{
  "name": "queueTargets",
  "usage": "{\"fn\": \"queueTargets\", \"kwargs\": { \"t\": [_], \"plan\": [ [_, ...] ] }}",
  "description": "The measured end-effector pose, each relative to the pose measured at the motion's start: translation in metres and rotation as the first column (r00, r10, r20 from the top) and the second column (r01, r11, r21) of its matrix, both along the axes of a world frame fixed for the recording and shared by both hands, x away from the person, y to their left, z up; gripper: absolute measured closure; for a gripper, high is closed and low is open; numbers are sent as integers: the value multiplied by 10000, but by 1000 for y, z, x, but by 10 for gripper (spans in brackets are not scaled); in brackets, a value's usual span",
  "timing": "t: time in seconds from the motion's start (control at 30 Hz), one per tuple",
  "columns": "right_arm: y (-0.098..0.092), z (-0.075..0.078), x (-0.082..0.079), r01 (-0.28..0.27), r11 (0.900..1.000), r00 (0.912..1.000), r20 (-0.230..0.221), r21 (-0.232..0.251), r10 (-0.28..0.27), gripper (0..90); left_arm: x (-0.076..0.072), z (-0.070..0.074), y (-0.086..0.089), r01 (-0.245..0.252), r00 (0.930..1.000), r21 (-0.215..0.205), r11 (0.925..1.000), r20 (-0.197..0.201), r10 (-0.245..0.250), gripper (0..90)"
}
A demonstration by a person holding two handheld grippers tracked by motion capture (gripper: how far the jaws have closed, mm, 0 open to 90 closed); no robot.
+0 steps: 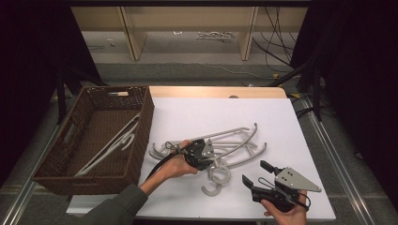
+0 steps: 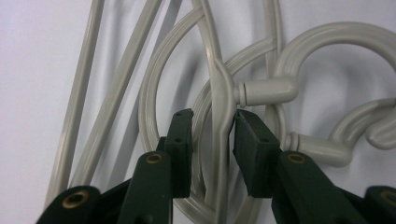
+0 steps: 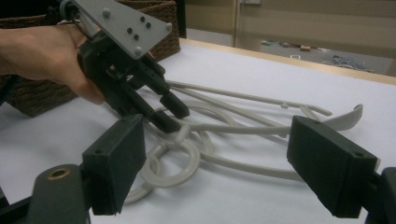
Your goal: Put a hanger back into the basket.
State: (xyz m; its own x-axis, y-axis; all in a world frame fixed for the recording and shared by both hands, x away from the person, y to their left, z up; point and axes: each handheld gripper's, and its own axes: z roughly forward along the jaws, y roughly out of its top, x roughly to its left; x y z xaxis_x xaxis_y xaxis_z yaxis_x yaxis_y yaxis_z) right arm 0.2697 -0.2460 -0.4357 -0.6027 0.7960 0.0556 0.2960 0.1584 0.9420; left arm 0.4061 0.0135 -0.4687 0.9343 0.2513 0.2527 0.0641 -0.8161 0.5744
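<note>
Where the left gripper covers the grey hangers right of the basket, their necks are hidden. Its jaws straddle one hanger's neck, right pad touching, left pad apart. The right gripper stands open, empty; no writing is legible.

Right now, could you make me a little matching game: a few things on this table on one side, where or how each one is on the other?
Things:
1. left gripper
2. right gripper
3. basket
4. hangers on the sheet

Places or states:
a. stands at the table's left, one hanger inside
b. open, off to the right of the pile
c. lie tangled in a pile
d. jaws astride a hanger's neck

Pairs: 1-d, 2-b, 3-a, 4-c
</note>
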Motion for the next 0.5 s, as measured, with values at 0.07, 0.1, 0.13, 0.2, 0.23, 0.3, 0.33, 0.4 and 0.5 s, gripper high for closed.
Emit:
{"fn": "queueTargets", "kwargs": {
  "t": [0.07, 0.1, 0.13, 0.2, 0.23, 0.3, 0.33, 0.4, 0.5],
  "plan": [
    [0, 0, 0, -2, 10000, 10000, -37, -3, 2, 207, -1, 1, 0, 90, 9997, 177, 9998, 229, -95, 699],
    [0, 0, 0, 12, 10000, 10000, -8, -11, -12, 207, -1, 2, 0, 101, 9995, 224, 9997, 281, -107, 713],
    [0, 0, 0, 10, 10000, 10000, 7, -27, -10, 208, -1, 2, 0, 47, 9995, 237, 9997, 299, -54, 734],
    [0, 0, 0, -6, 10000, 10000, -27, -21, 6, 207, 0, 4, 1, 53, 9993, 370, 9993, 359, -66, 778],
    [0, 0, 0, 1, 10000, 10000, -34, -20, -1, 208, 1, 5, 2, 72, 9996, 388, 9992, 282, -83, 788],
    [0, 0, 0, 3, 10000, 10000, -17, -14, -3, 207, 1, 4, 2, 21, 9999, 231, 9997, 151, -24, 793],
    [0, 0, 0, -2, 10000, 10000, -24, -20, 2, 208, 2, 4, 2, 33, 9999, 213, 9998, 125, -35, 794],
    [0, 0, 0, -21, 10000, 9999, -105, 43, 22, 208, 3, 4, 3, 112, 9998, 333, 9994, 181, -118, 789],
    [1, -1, 1, -25, 9999, 10000, -2, 113, 25, 208, 5, 3, 3, 89, 10000, 171, 9998, -29, -89, 771]
  ]
}}
